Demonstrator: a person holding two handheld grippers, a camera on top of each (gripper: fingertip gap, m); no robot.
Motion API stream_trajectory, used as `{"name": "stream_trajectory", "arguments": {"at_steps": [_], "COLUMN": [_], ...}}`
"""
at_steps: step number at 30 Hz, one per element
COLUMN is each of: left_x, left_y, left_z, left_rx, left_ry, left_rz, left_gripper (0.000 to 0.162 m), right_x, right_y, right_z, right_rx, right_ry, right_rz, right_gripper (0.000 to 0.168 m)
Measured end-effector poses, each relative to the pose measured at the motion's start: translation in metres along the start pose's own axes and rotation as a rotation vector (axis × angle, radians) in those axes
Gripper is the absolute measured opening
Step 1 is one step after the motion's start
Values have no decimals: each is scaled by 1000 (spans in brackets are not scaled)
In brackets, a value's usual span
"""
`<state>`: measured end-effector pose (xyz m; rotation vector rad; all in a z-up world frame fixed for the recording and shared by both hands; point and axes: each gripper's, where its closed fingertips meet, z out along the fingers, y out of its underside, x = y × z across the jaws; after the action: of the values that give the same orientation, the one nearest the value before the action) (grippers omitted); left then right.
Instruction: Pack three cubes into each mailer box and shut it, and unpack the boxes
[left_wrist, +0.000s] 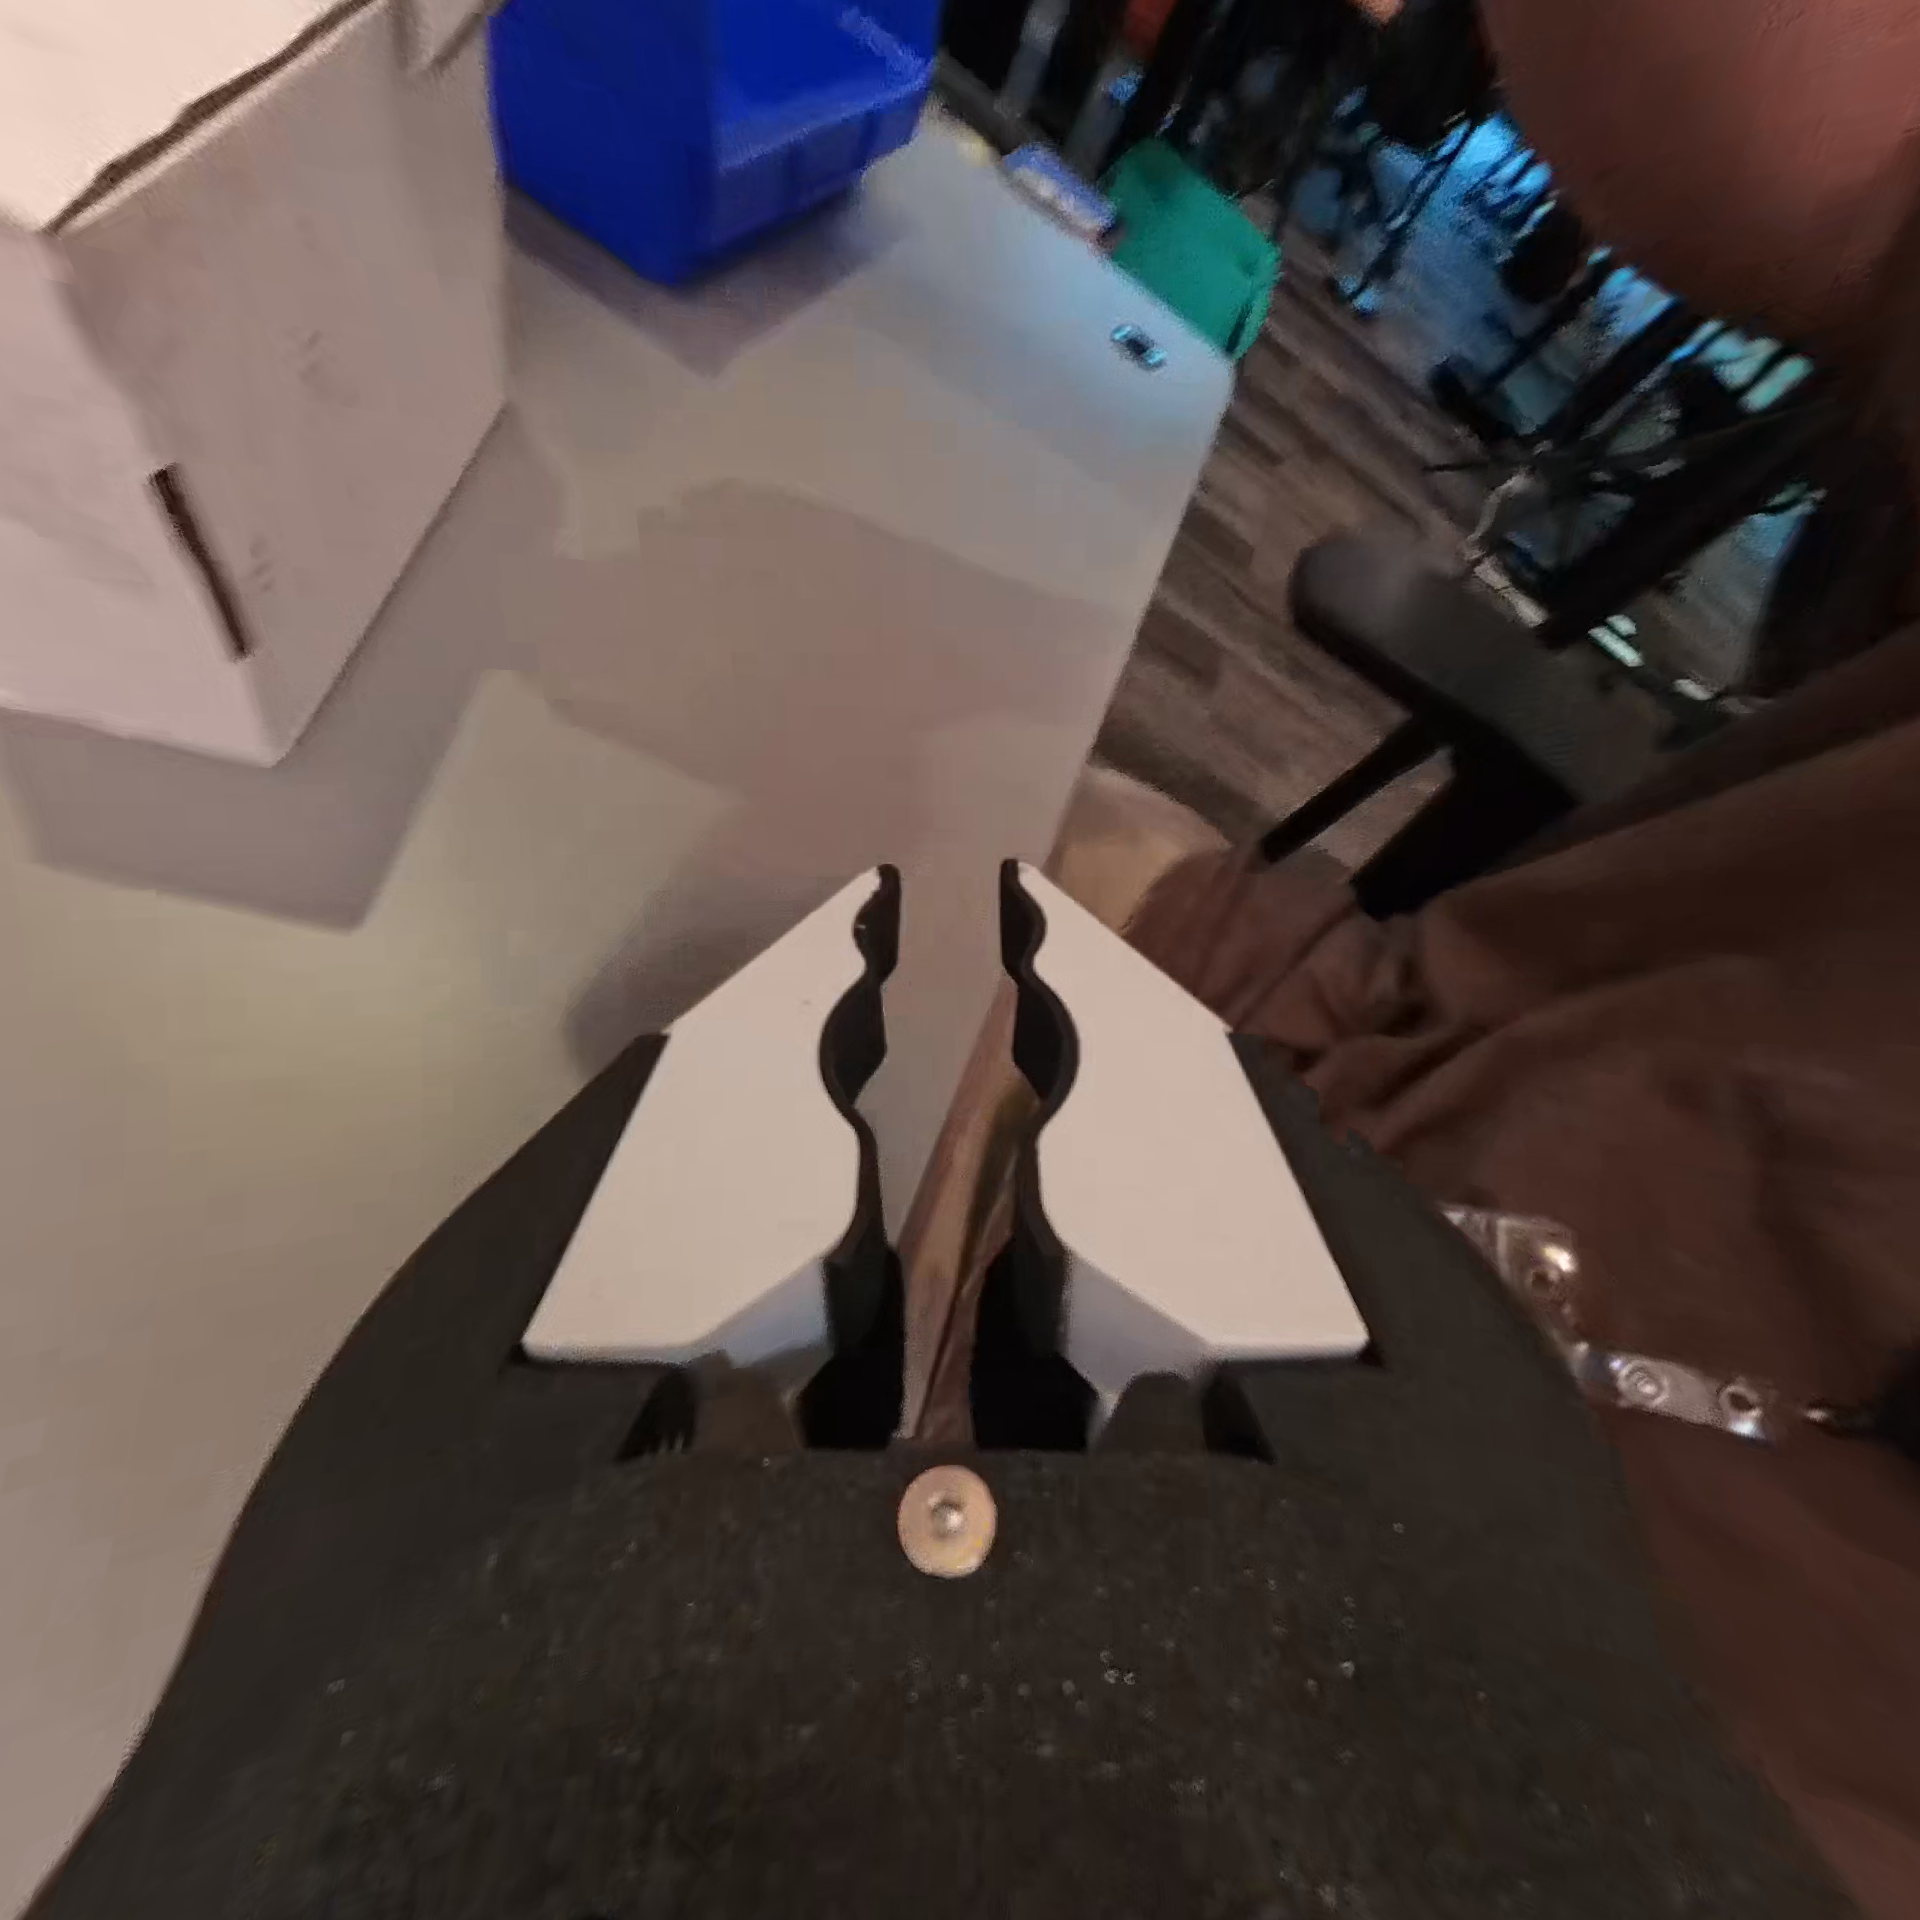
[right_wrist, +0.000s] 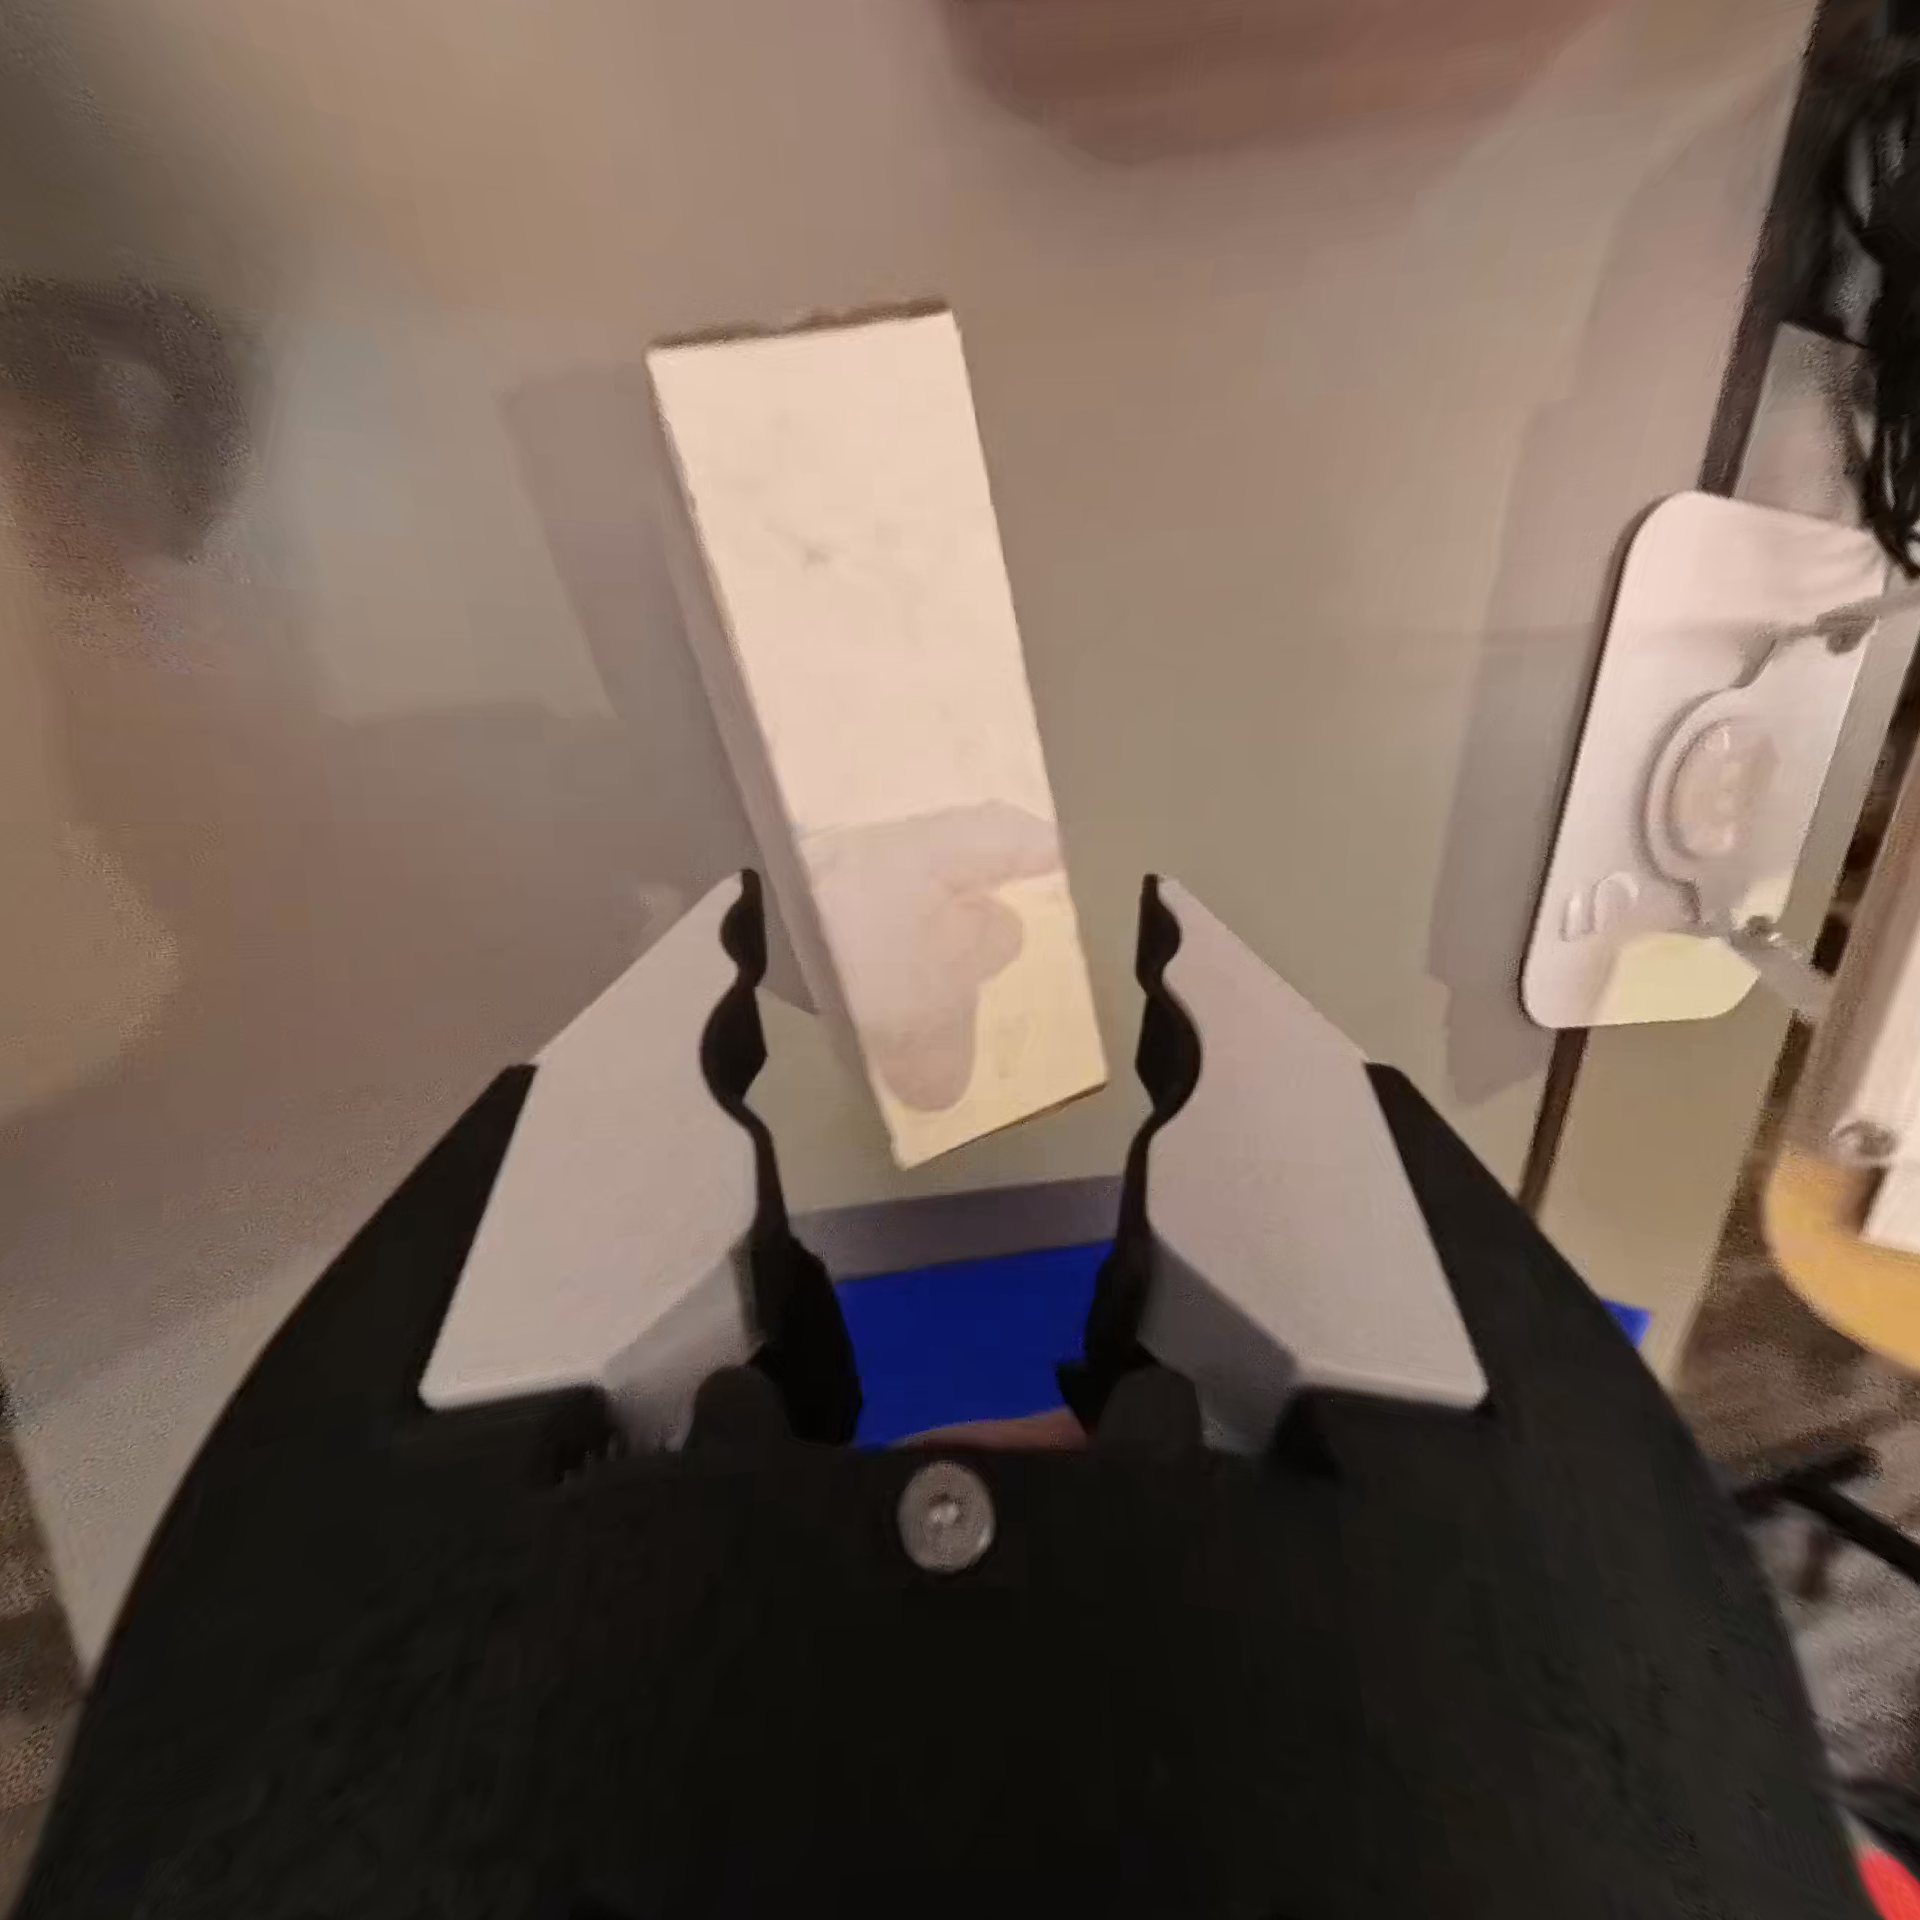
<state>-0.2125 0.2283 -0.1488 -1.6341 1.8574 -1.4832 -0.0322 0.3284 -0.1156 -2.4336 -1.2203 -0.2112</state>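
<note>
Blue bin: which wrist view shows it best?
The left wrist view: the blue bin stands on the table beyond the white mailer box, with its side and rim visible. The right wrist view shows only a blue strip between its gripper's fingers.

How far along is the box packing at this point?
Hard to say: no cubes show. A white mailer box sits on the table beside a blue bin. In hand: nothing; the left gripper and right gripper are empty, near a white box flap.
</note>
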Motion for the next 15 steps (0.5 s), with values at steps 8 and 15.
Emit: {"name": "stream_trajectory", "arguments": {"at_steps": [8,15], "left_x": [16,9], "left_y": [18,10], "left_z": [9,3], "left_rx": [-110,-76], "left_ry": [-46,-105], "left_rz": [232,279], "left_gripper": [17,16], "right_x": [-15,12], "right_y": [7,3], "right_z": [52,-16], "right_rx": [-239,-127], "right_ry": [-161,21], "right_rz": [-153,-156], "right_gripper": [69,67]}}
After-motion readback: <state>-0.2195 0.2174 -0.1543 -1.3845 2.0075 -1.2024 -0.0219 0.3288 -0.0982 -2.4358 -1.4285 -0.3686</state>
